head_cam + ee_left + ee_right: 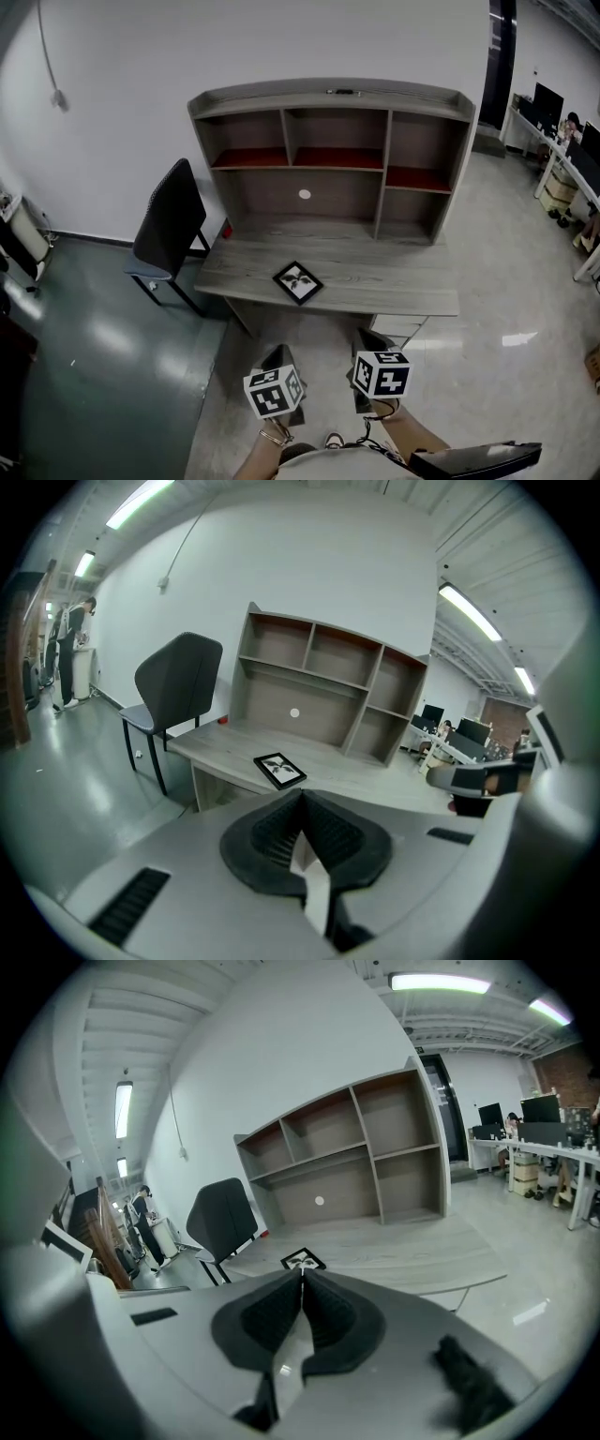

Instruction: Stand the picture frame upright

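A small black picture frame (298,282) lies flat on the grey wooden desk (394,277), near its front edge; it also shows in the left gripper view (279,770) and the right gripper view (303,1261). Both grippers hang in the air in front of the desk, short of it. My left gripper (277,356) is shut with nothing between its jaws (301,797). My right gripper (367,339) is shut and empty too (301,1272). Each one points toward the frame.
An empty hutch with open shelves (336,155) stands on the back of the desk. A dark chair (169,230) sits at the desk's left side. Office desks and monitors (562,141) are at the far right. A person (73,649) stands far off at the left.
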Motion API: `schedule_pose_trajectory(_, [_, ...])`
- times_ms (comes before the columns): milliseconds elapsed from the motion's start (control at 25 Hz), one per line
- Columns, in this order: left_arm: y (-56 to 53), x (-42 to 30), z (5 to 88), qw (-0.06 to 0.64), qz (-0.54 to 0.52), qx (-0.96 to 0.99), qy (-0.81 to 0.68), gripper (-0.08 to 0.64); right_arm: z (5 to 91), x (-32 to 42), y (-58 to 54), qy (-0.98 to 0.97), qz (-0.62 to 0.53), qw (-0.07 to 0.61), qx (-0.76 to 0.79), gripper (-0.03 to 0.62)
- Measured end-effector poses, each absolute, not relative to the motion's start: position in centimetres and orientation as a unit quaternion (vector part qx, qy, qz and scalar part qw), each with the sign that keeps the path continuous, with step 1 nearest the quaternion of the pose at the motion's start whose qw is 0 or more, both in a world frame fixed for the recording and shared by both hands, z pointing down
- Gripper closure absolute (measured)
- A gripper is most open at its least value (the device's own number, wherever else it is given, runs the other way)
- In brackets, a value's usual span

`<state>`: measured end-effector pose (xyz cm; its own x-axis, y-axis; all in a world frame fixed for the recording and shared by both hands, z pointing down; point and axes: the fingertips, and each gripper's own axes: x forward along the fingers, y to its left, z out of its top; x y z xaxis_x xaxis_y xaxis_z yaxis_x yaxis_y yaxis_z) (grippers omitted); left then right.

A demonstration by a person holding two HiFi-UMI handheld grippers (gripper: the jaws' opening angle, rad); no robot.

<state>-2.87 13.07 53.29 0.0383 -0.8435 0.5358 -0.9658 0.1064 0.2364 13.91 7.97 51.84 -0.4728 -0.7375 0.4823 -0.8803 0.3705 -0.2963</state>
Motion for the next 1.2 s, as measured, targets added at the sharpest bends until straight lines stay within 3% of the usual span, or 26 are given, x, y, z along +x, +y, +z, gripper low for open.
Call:
schedule_pose_trajectory(800, [10.9,-1.1,55.8,0.302,0.148,0.658,-0.674,0.548,55.4,17.5,6.2,-0.791,0.31,0.137,0.509,0.56])
schedule_pose_trajectory(1200, [7.2,-3.3,55.5,0.297,0.12,0.657,-0.682,0.548,54.6,15.2,2.8,-0.803,0.279,0.144,0.507,0.56])
